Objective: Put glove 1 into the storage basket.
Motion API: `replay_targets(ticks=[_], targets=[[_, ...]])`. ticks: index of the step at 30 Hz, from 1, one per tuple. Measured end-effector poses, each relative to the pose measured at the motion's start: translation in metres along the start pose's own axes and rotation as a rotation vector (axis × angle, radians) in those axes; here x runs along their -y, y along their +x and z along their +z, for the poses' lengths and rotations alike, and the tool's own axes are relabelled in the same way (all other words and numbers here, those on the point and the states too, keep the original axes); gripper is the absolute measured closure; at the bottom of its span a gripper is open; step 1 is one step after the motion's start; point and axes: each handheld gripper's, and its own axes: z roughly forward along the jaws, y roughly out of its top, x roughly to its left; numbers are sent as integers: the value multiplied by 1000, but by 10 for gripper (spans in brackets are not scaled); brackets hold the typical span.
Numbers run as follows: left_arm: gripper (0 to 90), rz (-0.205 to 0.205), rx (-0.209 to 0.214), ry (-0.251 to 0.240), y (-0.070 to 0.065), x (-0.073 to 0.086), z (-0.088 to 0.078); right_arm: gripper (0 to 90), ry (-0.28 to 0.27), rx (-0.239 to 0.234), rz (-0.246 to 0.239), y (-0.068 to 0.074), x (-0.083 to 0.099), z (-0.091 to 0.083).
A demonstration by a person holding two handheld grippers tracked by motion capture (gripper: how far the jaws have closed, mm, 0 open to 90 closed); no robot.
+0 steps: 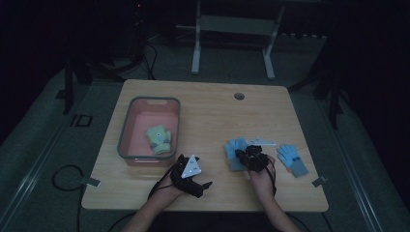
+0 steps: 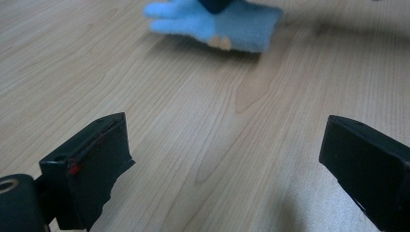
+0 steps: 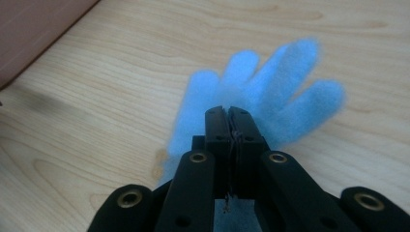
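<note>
- Right gripper (image 3: 227, 113) of mine has its jaws pressed together at lower centre of its own view, right over the blue glove (image 3: 261, 92); whether a pinch of fleece sits between the pads I cannot tell.
- Left gripper (image 2: 222, 164) waits with jaws spread wide over bare table (image 2: 183, 125), nothing between them.
- Blue glove lies flat right of centre in the high view, fingers spread toward the frame's top. I judge it light, soft and floppy: it will sag and fold, so I'd pinch the palm or cuff.
- Farther right lies a second blue glove (image 1: 291, 158); at left, the pink tub (image 1: 126, 126) holds a yellow-green glove (image 1: 159, 138).
</note>
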Motion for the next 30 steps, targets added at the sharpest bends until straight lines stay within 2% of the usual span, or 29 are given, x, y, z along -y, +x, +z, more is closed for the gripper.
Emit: replay_targets(ticks=[6, 7, 11, 13, 17, 20, 26, 30], targets=[[40, 0, 4, -6, -1, 1, -1, 839, 29, 11, -3, -2, 6, 14], [40, 5, 4, -10, -1, 1, -1, 829, 37, 0, -2, -3, 6, 16], [40, 3, 7, -8, 0, 2, -2, 729, 31, -15, -1, -5, 4, 13], [40, -6, 8, -9, 1, 2, -2, 675, 32, -22, -17, -7, 3, 10], [40, -8, 6, -11, 2, 3, -2, 632, 28, -27, -67, -12, 0, 1], [40, -8, 7, -11, 2, 3, -2, 603, 20, -62, -88, -19, -4, -6], [40, -2, 19, 0, 2, 4, -1, 605, 17, -80, -175, -37, -7, -21], [40, -5, 21, -5, 2, 4, -1, 625, 7, -86, -197, -51, -4, -30]])
